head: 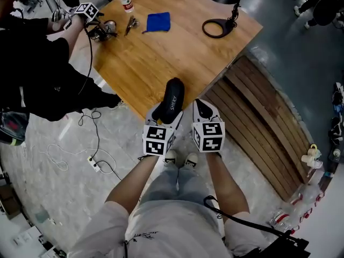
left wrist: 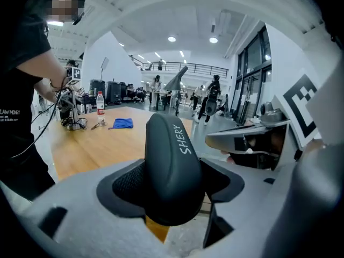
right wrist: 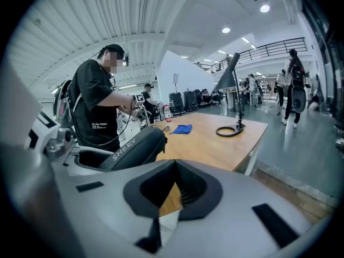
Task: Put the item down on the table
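Note:
A black oblong case printed SHERY (head: 173,97) hangs over the near corner of the wooden table (head: 161,58). My left gripper (head: 165,113) is shut on its lower end. In the left gripper view the case (left wrist: 171,155) stands upright between the two dark pads (left wrist: 129,184), which press on both its sides. My right gripper (head: 205,109) hangs just to the right of the case, near the table's edge. In the right gripper view its jaws (right wrist: 174,190) meet with nothing between them, and the case (right wrist: 134,147) shows to their left.
Far across the table lie a blue cloth (head: 158,21), a water bottle (head: 126,0) and a black lamp with a ring base (head: 219,28). A person in black (head: 37,74) works at the table's left end. Wooden slats (head: 263,128) lie right of the table; cables (head: 94,163) trail on the floor.

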Demonstrator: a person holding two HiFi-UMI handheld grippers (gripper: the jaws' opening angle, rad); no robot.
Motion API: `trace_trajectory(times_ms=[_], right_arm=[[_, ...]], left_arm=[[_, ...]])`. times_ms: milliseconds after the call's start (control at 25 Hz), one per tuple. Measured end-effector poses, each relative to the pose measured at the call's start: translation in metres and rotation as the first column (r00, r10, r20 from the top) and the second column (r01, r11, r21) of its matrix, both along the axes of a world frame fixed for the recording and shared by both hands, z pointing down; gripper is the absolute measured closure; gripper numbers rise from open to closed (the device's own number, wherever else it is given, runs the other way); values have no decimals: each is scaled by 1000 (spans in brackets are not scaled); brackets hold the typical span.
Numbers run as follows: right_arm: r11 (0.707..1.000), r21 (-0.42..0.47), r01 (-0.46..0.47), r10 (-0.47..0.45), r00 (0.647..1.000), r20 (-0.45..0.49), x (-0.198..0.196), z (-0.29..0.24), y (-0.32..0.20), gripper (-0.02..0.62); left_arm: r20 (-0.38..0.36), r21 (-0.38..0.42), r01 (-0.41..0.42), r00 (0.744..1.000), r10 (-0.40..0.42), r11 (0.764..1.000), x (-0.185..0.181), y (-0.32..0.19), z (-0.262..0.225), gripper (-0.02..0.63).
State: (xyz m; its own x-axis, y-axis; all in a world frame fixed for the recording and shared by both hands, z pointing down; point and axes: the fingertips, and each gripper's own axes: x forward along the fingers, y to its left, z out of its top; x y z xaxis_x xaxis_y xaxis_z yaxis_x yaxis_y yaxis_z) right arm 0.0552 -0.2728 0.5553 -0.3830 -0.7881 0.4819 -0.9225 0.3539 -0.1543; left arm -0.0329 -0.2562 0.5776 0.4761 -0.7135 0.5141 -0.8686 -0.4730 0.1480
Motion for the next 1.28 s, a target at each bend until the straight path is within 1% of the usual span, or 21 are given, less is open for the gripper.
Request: trace_trajectory(times_ms=[120, 320, 680, 880, 1120, 1280], right_arm=[[1000, -11, 15, -15, 1000, -14, -9, 23, -17, 591], [999, -41, 25, -25, 1000, -12, -16, 55, -38, 591], [998, -50, 27, -28, 999, -17, -27, 87, -68, 591], [998, -50, 39, -40, 999, -28, -30, 94, -74, 591], [997, -67, 37, -39, 999, -21, -32, 106, -79, 591], [997, -74, 37, -39, 999, -13, -32, 110, -81, 591]], left_arm=[[17, -26, 22, 1000, -21, 999, -9, -22, 26, 279], [41, -65, 35, 999, -32, 997, -19, -49, 62, 279], [72, -121, 32, 997, -23, 992, -18, -89, 107, 279], [82, -143, 27, 996, -15, 989, -14, -97, 121, 279], [50, -174, 20, 999, -11, 984, -13, -110, 133, 279], [71, -166, 8, 997, 4, 986, -12, -115, 137, 279]])
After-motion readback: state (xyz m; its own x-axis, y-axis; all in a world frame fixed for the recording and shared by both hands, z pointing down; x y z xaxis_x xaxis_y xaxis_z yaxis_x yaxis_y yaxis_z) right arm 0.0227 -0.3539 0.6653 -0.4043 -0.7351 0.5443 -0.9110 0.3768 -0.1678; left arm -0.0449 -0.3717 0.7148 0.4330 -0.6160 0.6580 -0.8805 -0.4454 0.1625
